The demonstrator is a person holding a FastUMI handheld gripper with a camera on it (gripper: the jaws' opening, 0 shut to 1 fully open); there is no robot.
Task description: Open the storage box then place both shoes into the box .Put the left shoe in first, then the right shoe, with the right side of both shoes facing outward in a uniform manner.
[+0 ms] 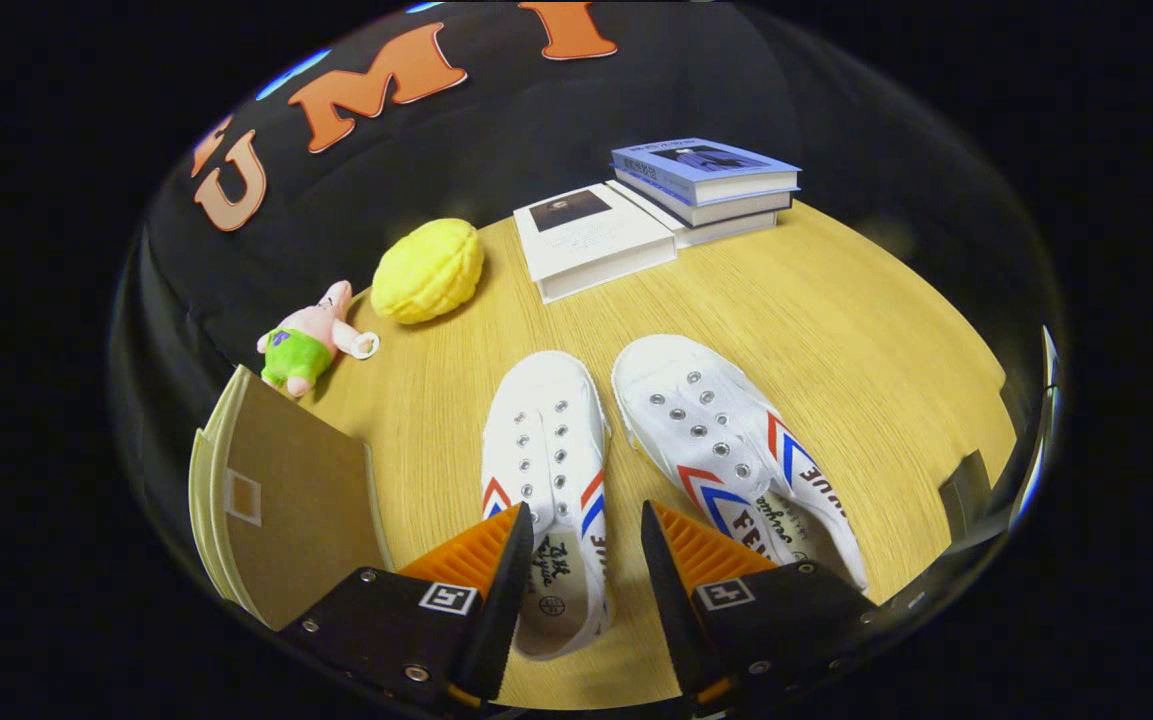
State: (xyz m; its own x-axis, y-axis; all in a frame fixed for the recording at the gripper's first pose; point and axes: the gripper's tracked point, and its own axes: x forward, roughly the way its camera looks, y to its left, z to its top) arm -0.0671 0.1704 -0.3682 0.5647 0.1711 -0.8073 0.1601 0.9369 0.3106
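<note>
Between the two fingers of the gripper (584,535), which are standing wide apart and holding nothing, a white canvas slip-on shoe with red and blue chevron stripes (548,470) is lying flat on the round light-wood worktop (836,330), its toe pointing toward 12 o'clock and its heel opening showing dark printing on the insole. Neither finger is touching it as far as can be told. Just beside it, at 3 o'clock, a second matching white canvas shoe with the same red and blue stripes and dark lettering on its side (726,440) is lying at a slight angle, its toe leaning toward 11 o'clock and its heel passing behind the right-hand finger. The two shoes are sitting close together, almost touching near their toes.

At 9 o'clock from the shoes, a tan cardboard-coloured storage box with a small pale square on its face (281,510) is standing at the worktop's edge, beside the left-hand finger; whether it is open cannot be told. Beyond it, at 10 o'clock, a small pink plush toy in green shorts (308,342) is lying on its side, and a yellow ribbed bun-shaped cushion (428,270) is resting near it. At 12 o'clock, well apart from the shoes, a white book (591,240) is lying flat beside a stack of books with a blue one on top (706,180).
</note>
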